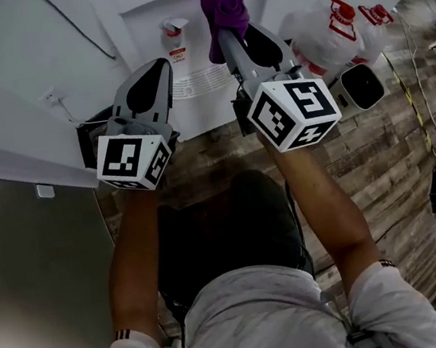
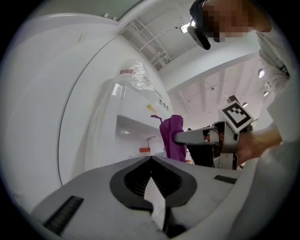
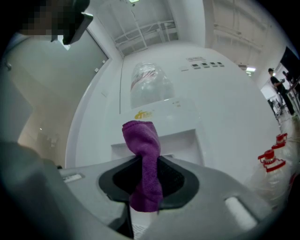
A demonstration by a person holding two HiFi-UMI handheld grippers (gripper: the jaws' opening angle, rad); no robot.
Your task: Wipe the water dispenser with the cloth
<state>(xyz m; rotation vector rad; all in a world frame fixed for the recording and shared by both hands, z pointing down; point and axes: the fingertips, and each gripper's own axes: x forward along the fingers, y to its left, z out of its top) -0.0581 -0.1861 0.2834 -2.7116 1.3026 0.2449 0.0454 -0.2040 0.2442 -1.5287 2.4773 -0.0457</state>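
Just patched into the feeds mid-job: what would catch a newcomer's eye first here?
First, the purple cloth, clamped in the right gripper and held up at the recess of the white water dispenser, at the top of the head view. Next, the left gripper beside it, with its jaws together on nothing. Clear jugs with red caps stand to the dispenser's right.

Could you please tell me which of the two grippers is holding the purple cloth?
The right gripper: its jaws pinch the cloth, while the left gripper is shut on nothing.
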